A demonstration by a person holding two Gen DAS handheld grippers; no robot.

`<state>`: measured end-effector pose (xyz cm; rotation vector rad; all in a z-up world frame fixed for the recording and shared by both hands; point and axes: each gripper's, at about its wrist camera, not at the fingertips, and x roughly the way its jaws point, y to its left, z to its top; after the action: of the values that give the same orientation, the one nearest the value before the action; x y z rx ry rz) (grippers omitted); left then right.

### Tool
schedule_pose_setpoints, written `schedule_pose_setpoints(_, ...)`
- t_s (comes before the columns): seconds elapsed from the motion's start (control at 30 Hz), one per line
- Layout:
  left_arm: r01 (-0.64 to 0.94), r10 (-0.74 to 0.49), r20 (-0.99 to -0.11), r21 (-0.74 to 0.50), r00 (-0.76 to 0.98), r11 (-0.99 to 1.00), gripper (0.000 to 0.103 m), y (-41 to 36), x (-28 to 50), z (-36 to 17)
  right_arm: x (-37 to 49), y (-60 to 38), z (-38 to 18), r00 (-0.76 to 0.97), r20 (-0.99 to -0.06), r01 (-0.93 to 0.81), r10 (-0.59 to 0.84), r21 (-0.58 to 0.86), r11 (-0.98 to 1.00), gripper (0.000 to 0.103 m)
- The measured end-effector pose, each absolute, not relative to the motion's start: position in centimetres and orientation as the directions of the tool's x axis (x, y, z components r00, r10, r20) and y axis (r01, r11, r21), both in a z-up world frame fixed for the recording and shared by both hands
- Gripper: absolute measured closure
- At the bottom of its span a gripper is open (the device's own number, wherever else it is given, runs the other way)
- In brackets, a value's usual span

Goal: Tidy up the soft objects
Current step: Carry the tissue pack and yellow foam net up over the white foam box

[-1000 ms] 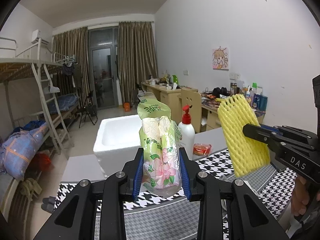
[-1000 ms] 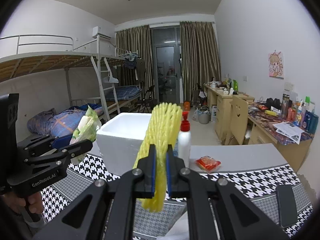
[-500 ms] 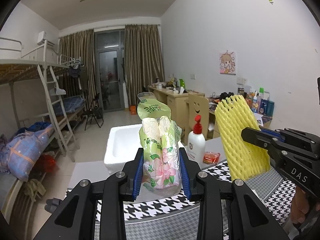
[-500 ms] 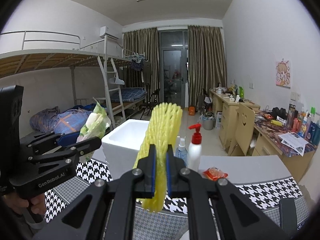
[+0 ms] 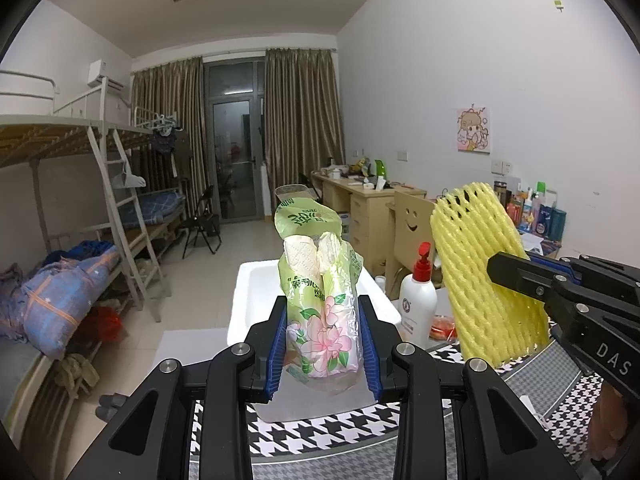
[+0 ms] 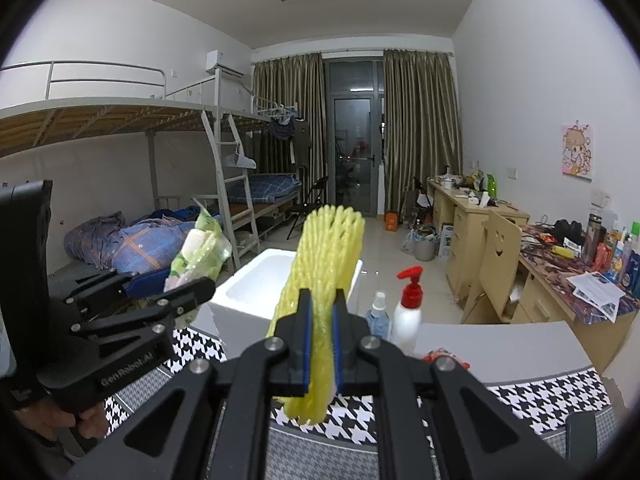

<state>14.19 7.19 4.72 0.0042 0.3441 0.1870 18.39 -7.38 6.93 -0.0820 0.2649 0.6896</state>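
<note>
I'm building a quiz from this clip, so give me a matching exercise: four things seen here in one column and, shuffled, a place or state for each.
Things:
1. green floral tissue pack
2. yellow foam net sleeve
3. white foam box
4. white pump bottle with red top

Places or states:
A. stands on the table, right of the box
B. clamped in the right gripper
C. sits open and unheld at the table's far edge
D. clamped in the left gripper

Pairs: 1-D, 2-B, 3-C, 4-A
</note>
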Motion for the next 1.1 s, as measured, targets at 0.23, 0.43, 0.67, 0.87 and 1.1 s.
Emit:
schedule_pose_setpoints(0.23, -0.213, 0.215, -0.334, 0.041, 0.918, 0.976, 0.068, 7.5, 14.9, 4.7, 19.2, -6.3, 7.4, 0.744, -0.272, -0.632, 0.611, 0.012, 0.775, 0.091)
schedule_pose_setpoints(0.43, -0.260, 0.258, -0.337, 0.040, 0.905, 0.965, 0.068, 8.2, 15.8, 4.9, 20.0, -5.3, 7.4, 0.749, -0.284, -0.622, 0.598, 0.008, 0.783, 0.091)
schedule_pose_setpoints(0.67, -0.284, 0.282, -0.337, 0.045, 0.898, 0.958, 0.068, 8.5, 17.0, 5.2, 20.8, -4.3, 7.6, 0.749, -0.301, -0.619, 0.590, 0.001, 0.786, 0.091)
schedule_pose_setpoints(0.87, -0.305, 0.300, -0.351, 0.042, 0.887, 0.951, 0.068, 8.4, 18.0, 4.9, 21.8, -3.6, 7.9, 0.729, -0.310, -0.637, 0.610, 0.018, 0.770, 0.091)
schedule_pose_setpoints(1.1, -0.301, 0.295, -0.365, 0.042, 0.883, 0.953, 0.068, 8.5, 19.4, 5.1, 23.2, -2.8, 8.1, 0.732, -0.327, -0.627, 0.598, 0.020, 0.779, 0.091)
